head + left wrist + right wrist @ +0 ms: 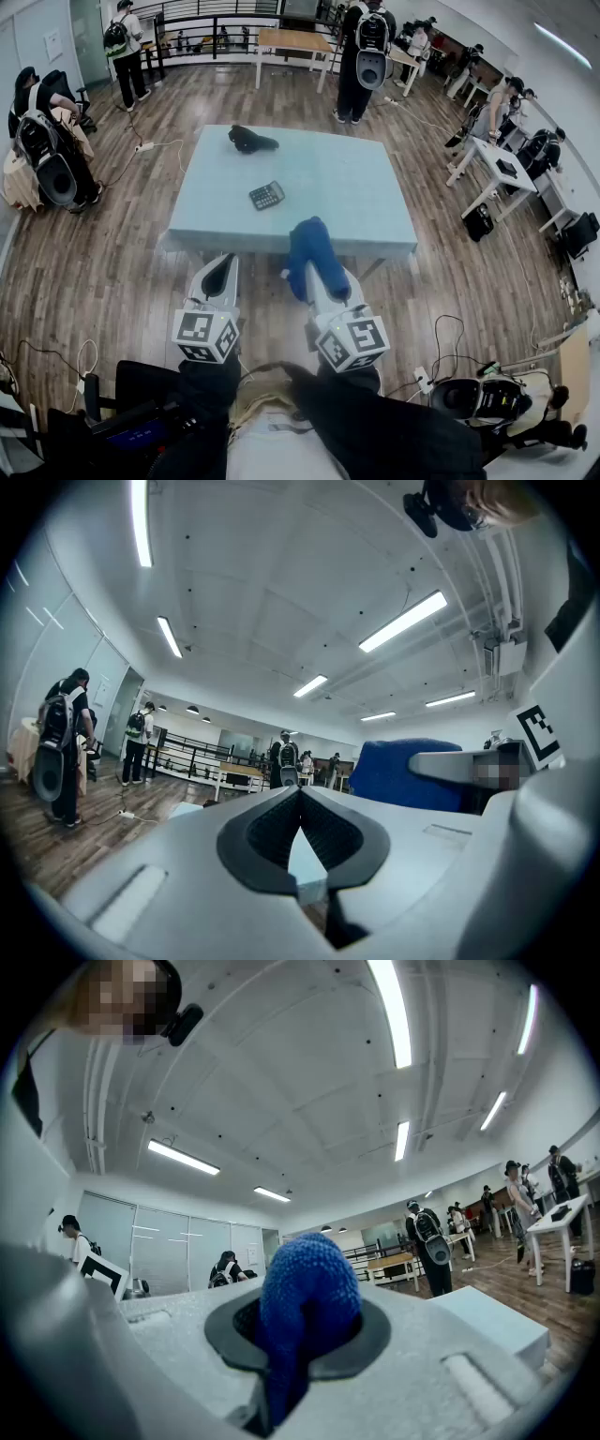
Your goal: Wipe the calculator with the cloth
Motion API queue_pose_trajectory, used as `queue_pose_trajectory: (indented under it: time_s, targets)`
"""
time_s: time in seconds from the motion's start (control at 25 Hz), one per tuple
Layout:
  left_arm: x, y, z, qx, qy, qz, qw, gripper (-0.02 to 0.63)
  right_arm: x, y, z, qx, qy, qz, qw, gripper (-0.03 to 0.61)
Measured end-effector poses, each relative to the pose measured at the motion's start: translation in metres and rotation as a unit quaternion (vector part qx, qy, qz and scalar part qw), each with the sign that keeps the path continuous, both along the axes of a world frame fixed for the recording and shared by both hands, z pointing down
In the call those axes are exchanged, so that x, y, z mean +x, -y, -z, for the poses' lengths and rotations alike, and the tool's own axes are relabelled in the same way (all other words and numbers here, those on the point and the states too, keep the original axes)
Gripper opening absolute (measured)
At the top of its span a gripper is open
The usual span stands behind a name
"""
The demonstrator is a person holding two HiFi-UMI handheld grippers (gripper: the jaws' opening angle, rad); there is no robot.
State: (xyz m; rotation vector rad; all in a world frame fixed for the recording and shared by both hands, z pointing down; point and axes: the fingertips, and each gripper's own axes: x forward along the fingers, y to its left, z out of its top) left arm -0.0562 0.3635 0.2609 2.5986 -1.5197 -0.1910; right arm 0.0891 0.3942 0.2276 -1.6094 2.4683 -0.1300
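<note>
The dark calculator lies flat near the middle of the light blue table. My right gripper is held short of the table's near edge, shut on a blue cloth that bulges out over its tip. In the right gripper view the cloth fills the gap between the jaws of the right gripper. My left gripper hangs beside it, also short of the table, shut and holding nothing. In the left gripper view the left gripper has its tips touching, and the cloth shows to the right.
A black object lies at the table's far side. Several people with backpacks stand around on the wooden floor. White desks stand at the right, a wooden table at the back. Cables trail left of the table.
</note>
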Motion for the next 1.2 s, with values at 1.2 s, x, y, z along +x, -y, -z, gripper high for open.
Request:
queue_pose_trajectory:
  time_s: [1.2]
  targets:
    - [-0.046,-0.024,-0.056,-0.08,0.003,-0.027,0.9965,0.002,-0.063,-0.014,-0.053,-0.086,-0.016,0.012,0.996,0.048]
